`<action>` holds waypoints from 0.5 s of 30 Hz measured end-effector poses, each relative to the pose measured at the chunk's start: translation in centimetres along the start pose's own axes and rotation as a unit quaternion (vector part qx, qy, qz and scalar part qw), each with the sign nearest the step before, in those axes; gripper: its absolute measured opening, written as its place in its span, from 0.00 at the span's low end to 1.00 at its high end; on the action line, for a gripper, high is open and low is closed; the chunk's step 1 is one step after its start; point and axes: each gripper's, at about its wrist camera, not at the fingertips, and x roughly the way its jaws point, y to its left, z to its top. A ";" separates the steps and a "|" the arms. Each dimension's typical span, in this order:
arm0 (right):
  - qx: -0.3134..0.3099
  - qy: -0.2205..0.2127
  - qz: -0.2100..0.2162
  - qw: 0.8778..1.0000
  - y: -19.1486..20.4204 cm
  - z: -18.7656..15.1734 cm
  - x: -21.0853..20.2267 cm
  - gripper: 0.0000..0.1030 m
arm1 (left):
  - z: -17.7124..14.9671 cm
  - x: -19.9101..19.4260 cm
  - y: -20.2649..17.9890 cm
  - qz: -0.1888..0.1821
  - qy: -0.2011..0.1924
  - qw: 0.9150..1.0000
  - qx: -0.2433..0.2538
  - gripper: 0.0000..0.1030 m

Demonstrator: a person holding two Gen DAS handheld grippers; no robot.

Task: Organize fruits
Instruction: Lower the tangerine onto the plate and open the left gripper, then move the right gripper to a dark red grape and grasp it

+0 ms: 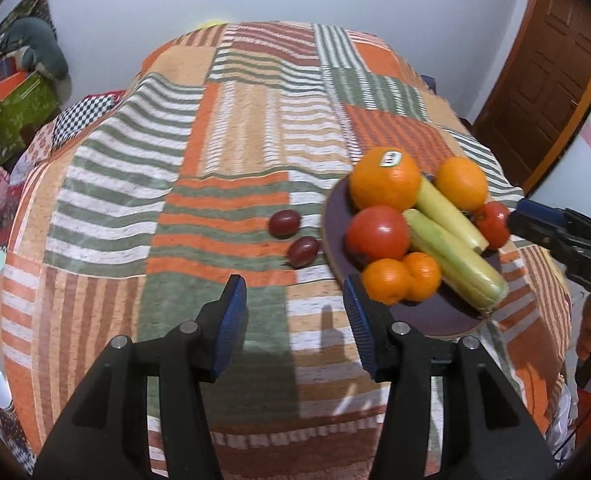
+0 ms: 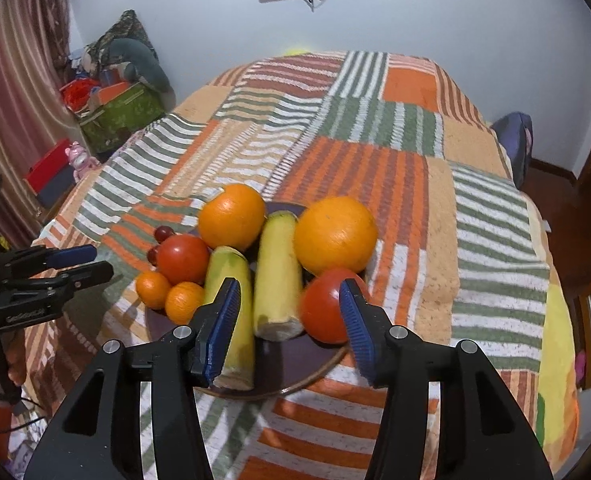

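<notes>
Your left gripper [image 1: 295, 312] hangs half open and empty over the cloth. The two red grapes [image 1: 293, 236] lie on the cloth ahead of its fingers and a little toward the right finger, just beside the left edge of the dark plate [image 1: 427, 316]. They are the only fruit off the plate, and this hand is clearly the nearer one to them. Each grape is slightly oval; its long axis seems to run across the fingers, though I cannot tell this surely.

Your right gripper [image 2: 291, 308] is also half open and holds nothing. It hovers over the near side of the plate, with the two ears of corn [image 2: 275, 276] pointing away from you between its fingers and a tomato [image 2: 323, 304] by the right finger.

The surface is a striped patchwork tablecloth [image 1: 215, 140], soft and wrinkled, so grapes may roll. Behind stand a white wall, a brown wooden door [image 1: 551, 80] and a green box [image 2: 123, 116].
</notes>
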 end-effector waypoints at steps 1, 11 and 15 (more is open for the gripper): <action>-0.001 -0.002 0.003 1.000 0.2 0.2 0.0 0.47 | 0.0 0.1 0.3 -0.001 0.000 1.000 -0.001 0.49; -0.012 -0.008 0.015 1.000 1.2 0.6 0.1 0.47 | 1.5 3.5 -0.6 -0.008 0.014 1.000 0.023 0.34; -0.009 -0.007 0.017 1.000 1.0 0.5 0.3 0.47 | 1.8 5.1 -0.8 -0.008 0.025 0.999 0.025 0.29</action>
